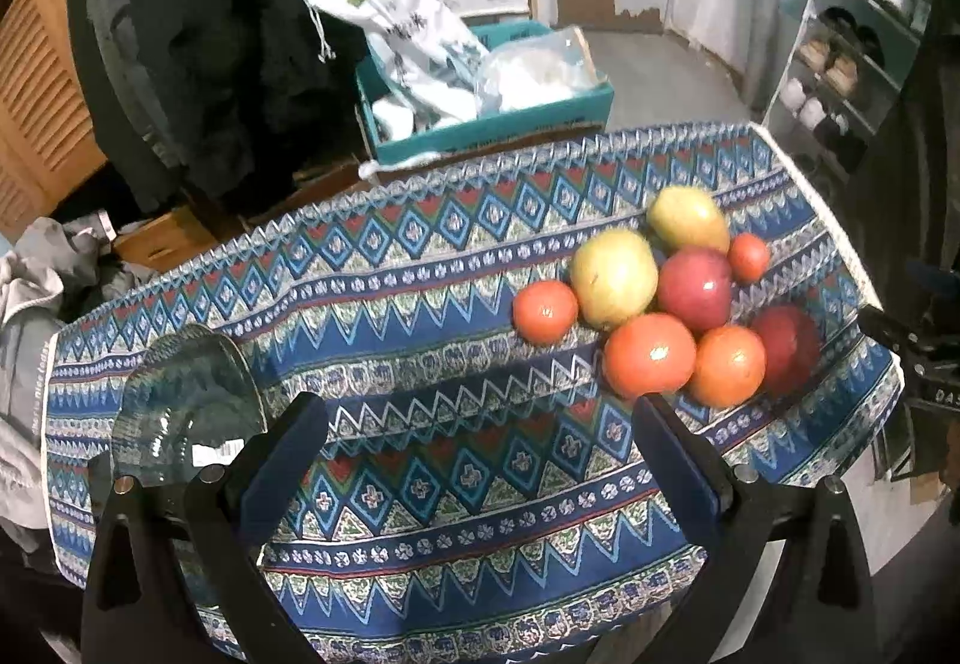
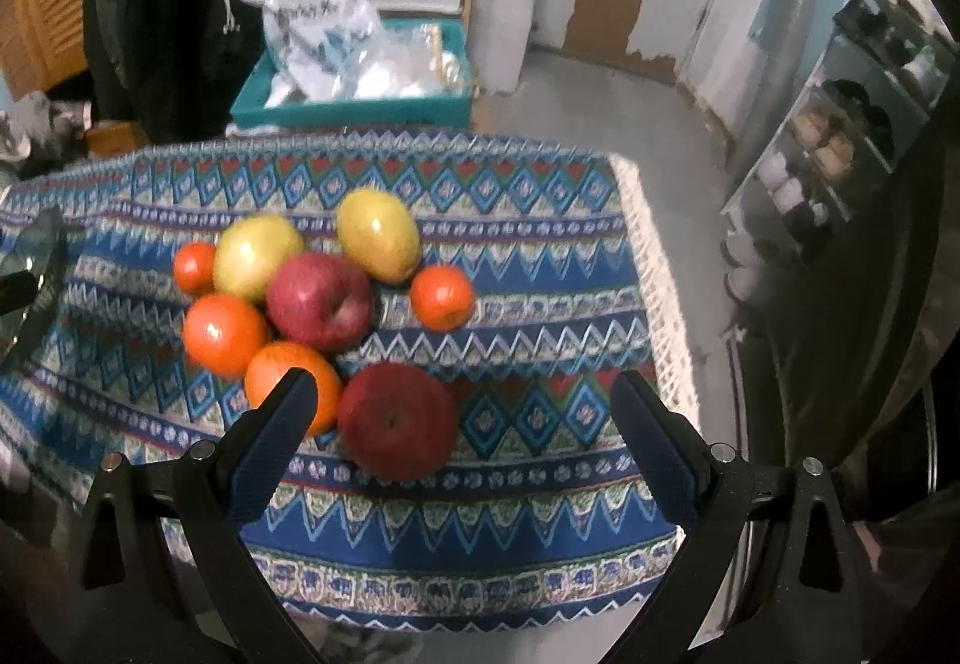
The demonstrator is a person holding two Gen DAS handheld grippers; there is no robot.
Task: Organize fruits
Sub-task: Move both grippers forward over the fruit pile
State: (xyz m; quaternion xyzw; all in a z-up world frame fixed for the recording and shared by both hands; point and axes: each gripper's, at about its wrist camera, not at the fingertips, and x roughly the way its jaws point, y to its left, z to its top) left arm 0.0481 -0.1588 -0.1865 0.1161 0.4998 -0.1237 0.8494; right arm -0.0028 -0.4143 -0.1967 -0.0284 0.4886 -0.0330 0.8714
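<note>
Your left gripper (image 1: pixel 480 460) hangs over the patterned tablecloth (image 1: pixel 420 304) with its jaws spread wide and nothing between them; a glass dish (image 1: pixel 186 400) sits just beside its left finger. Your right gripper (image 2: pixel 462 424) is likewise spread wide and empty, above the near edge of the fruit pile (image 2: pixel 312 304). The pile (two yellow-green fruits, two red apples, four orange ones) lies clustered on the cloth, with the nearest red apple (image 2: pixel 396 418) between the right gripper's fingers (image 2: pixel 270 442) but untouched.
</note>
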